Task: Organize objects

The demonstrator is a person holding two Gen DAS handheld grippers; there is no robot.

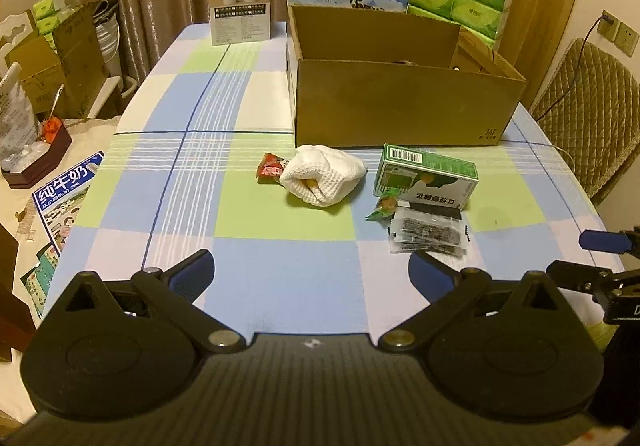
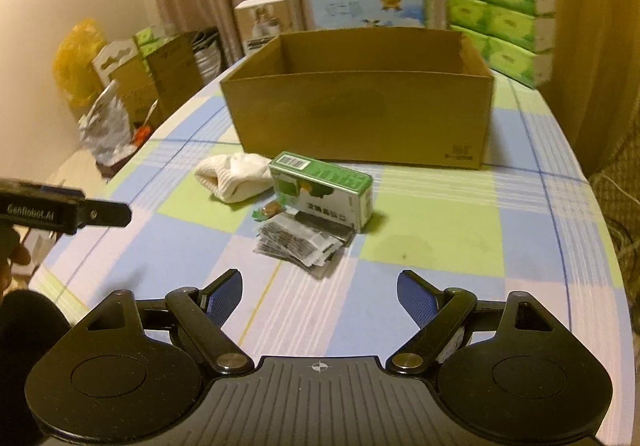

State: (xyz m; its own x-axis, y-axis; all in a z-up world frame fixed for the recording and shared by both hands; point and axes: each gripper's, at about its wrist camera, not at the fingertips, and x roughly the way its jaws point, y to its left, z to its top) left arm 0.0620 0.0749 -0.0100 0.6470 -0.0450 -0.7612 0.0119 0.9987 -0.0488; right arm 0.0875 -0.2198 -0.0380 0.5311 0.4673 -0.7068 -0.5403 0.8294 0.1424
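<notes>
— Grippers first: why are the left gripper [image 1: 312, 274] and right gripper [image 2: 320, 296] both spread wide, holding nothing?

— Probably poised to pick. Nearest lies the clear packet of dark sachets [image 2: 298, 246], touching the green cardboard carton [image 2: 322, 191]; white knitted cloth [image 1: 322, 177] beside; open brown cardboard box [image 2: 360, 117] beyond, likely the destination.

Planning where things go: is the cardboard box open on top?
Open. The cardboard box has no lid or flaps over it; its inner walls show in both views.

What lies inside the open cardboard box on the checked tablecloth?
The cardboard box shows only bare inner walls; its near wall hides the floor, so its contents cannot be told.
</notes>
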